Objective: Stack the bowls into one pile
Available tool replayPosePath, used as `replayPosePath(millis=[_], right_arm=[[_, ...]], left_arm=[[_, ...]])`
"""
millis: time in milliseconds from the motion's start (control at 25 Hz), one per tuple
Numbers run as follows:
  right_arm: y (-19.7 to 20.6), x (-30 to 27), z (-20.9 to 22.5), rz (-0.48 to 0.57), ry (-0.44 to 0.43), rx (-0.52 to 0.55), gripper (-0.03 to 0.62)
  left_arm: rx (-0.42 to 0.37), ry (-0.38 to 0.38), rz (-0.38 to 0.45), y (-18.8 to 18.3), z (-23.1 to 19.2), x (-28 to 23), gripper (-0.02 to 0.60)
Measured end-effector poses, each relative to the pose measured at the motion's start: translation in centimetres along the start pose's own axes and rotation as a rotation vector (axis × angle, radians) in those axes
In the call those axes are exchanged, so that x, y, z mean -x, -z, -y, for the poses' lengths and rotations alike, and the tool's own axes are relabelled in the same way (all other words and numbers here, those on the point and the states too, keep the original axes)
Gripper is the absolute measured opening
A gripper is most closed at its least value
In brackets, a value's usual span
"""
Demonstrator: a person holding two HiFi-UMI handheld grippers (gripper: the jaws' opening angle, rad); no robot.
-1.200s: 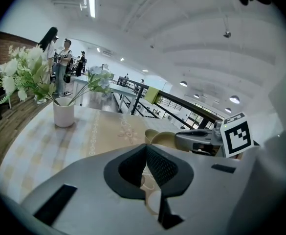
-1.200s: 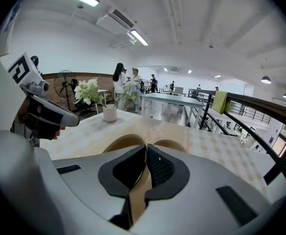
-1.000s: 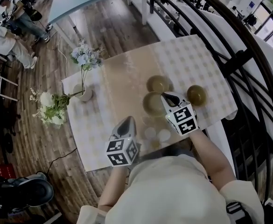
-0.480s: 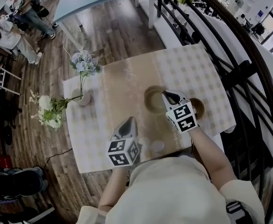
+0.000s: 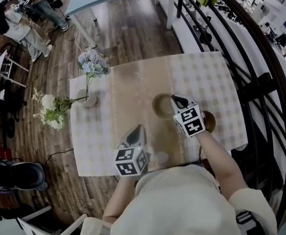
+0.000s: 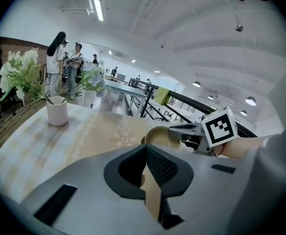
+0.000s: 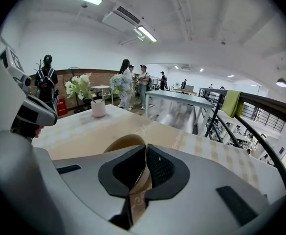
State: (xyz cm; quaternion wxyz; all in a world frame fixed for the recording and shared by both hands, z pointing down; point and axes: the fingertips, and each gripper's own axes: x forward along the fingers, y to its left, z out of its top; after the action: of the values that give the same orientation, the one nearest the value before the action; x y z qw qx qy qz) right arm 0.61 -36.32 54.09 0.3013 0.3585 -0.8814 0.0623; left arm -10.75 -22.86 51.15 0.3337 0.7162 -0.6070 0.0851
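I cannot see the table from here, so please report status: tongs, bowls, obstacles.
Right tongs shut on bowl rim. Left tongs shut, empty. Second bowl apart, to its right. Vase far off; nothing blocks.

Head view steeply down over table (image 5: 128,84), left gripper view and right gripper view low across it, sharing bowl (image 6: 159,132)

The tabletop (image 5: 206,77) is wearing a checked cloth with a beige runner (image 5: 128,92) and carrying a white flower vase (image 5: 88,100), an olive bowl (image 5: 160,105) mid-table and a second bowl (image 5: 210,122) sitting near the right edge.
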Motion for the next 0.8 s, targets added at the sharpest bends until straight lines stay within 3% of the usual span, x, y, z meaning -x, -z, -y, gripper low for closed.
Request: replayPosePath(millis=[320, 800], right_arm=[[1.3, -2.0, 0.5, -0.025, -0.061, -0.018, 0.011], [4.3, -4.4, 1.2, -0.106, -0.084, -0.010, 0.023]], left_arm=[[0.016, -0.044, -0.021, 0.8, 0.4, -0.7, 0.005], [0.041, -0.083, -0.034, 1.3, 1.4, -1.3, 0.005]])
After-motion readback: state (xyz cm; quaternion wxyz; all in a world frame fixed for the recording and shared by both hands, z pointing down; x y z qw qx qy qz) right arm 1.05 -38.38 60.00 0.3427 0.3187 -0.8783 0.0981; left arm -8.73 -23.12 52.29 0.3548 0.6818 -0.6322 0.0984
